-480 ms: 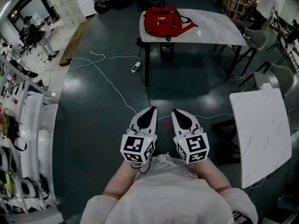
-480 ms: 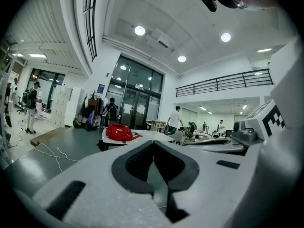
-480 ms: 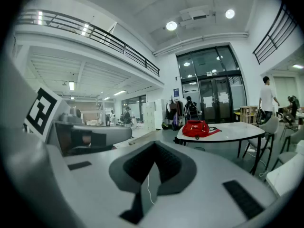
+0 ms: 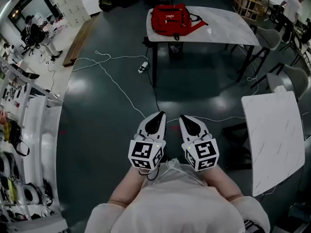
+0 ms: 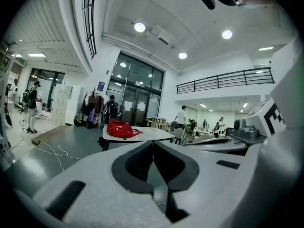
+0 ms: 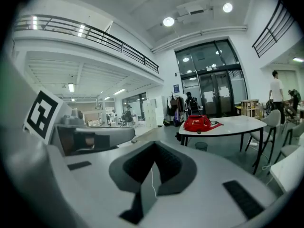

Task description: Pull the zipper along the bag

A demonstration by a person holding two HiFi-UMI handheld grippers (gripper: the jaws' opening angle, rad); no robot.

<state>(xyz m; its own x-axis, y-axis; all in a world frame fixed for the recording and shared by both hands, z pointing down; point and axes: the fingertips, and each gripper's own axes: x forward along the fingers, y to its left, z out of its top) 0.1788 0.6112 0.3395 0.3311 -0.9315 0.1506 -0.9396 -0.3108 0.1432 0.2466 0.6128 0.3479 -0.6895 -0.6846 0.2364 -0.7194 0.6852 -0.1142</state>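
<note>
A red bag point(image 4: 169, 19) lies on the white marble table point(image 4: 218, 33) far ahead; the bag point(image 5: 119, 128) shows in the left gripper view and the bag point(image 6: 197, 123) in the right gripper view. My left gripper point(image 4: 159, 116) and right gripper point(image 4: 183, 118) hang side by side close to my body, far from the bag. Both are shut with nothing between their jaws. The zipper is too small to make out.
A second white table point(image 4: 272, 140) stands at the right, near my right gripper. White cables point(image 4: 112, 76) and a power strip point(image 4: 142, 68) lie on the dark floor between me and the bag's table. Chairs point(image 4: 286, 76) stand at the far right, shelves point(image 4: 19, 130) along the left.
The head view has shifted slightly; the table and bag sit a little higher in the picture. Both grippers stay together, shut.
</note>
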